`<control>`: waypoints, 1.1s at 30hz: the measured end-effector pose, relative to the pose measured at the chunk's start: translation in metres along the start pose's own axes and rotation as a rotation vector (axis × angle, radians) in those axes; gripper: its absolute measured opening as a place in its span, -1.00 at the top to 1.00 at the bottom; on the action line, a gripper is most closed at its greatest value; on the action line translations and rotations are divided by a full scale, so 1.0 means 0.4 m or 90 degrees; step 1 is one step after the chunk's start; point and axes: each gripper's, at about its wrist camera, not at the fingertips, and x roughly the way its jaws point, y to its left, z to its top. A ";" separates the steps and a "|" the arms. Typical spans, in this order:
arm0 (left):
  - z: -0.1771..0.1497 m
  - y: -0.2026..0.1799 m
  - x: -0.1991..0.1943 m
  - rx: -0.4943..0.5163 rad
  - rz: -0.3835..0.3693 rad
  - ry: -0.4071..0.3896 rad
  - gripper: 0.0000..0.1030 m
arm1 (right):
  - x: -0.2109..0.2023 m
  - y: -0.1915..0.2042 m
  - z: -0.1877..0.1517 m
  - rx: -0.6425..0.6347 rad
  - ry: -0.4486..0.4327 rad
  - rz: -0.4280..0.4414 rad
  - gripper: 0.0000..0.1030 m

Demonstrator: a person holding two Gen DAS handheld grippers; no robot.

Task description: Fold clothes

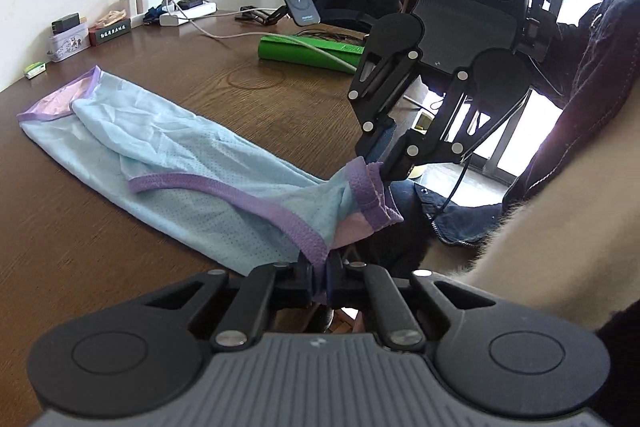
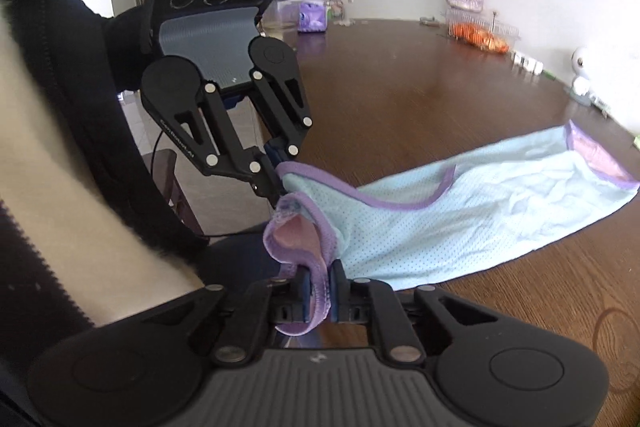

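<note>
pale blue garment lies on the brown worktop, both grippers' jaws pinching its purple-trimmed near end: left gripper, right gripper.

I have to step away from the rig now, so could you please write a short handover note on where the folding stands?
Left gripper: shut on the purple trim of the light blue mesh garment at its near end.
Right gripper: shut on the purple band at the same end, close beside the left.
Garment: near end lifted at the edge of the brown wooden table; the rest lies lengthwise on the tabletop, wrinkled, far purple hem flat.
Done: both near corners gripped.
Left: probably carry the gripped end over towards the far hem, lay it down, release, smooth.
</note>
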 end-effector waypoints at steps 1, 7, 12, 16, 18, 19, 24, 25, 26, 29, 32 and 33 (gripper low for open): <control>0.005 0.004 -0.012 -0.004 0.003 -0.011 0.90 | -0.012 0.002 0.005 -0.002 -0.011 -0.013 0.84; 0.082 0.127 -0.032 -0.052 0.054 -0.088 0.90 | -0.046 -0.090 0.058 0.024 -0.086 -0.131 0.84; 0.164 0.309 0.020 -0.141 0.089 -0.146 0.90 | -0.004 -0.244 0.113 0.087 -0.101 -0.229 0.85; 0.192 0.447 0.083 -0.211 0.097 -0.137 0.89 | 0.050 -0.356 0.146 0.133 -0.088 -0.266 0.85; 0.192 0.491 0.116 -0.239 0.131 -0.117 0.81 | 0.082 -0.402 0.158 0.156 -0.070 -0.265 0.85; 0.190 0.511 0.130 -0.256 0.145 -0.098 0.74 | 0.098 -0.418 0.161 0.161 -0.062 -0.270 0.83; 0.151 0.514 0.081 -0.306 0.187 -0.104 0.00 | 0.089 -0.479 0.134 0.263 -0.066 -0.333 0.41; 0.144 0.498 0.058 -0.314 0.194 -0.106 -0.03 | 0.070 -0.482 0.125 0.286 -0.075 -0.338 0.40; 0.137 0.476 0.036 -0.320 0.200 -0.108 -0.11 | 0.045 -0.470 0.115 0.306 -0.095 -0.326 0.36; 0.111 0.405 0.013 -0.350 0.191 -0.125 -0.44 | -0.002 -0.416 0.069 0.345 -0.153 -0.199 0.06; 0.113 0.373 0.050 -0.364 0.185 -0.113 -0.43 | 0.024 -0.396 0.026 0.383 -0.159 -0.114 0.08; 0.115 0.378 0.067 -0.379 0.186 -0.106 -0.42 | 0.044 -0.398 0.021 0.397 -0.142 -0.114 0.09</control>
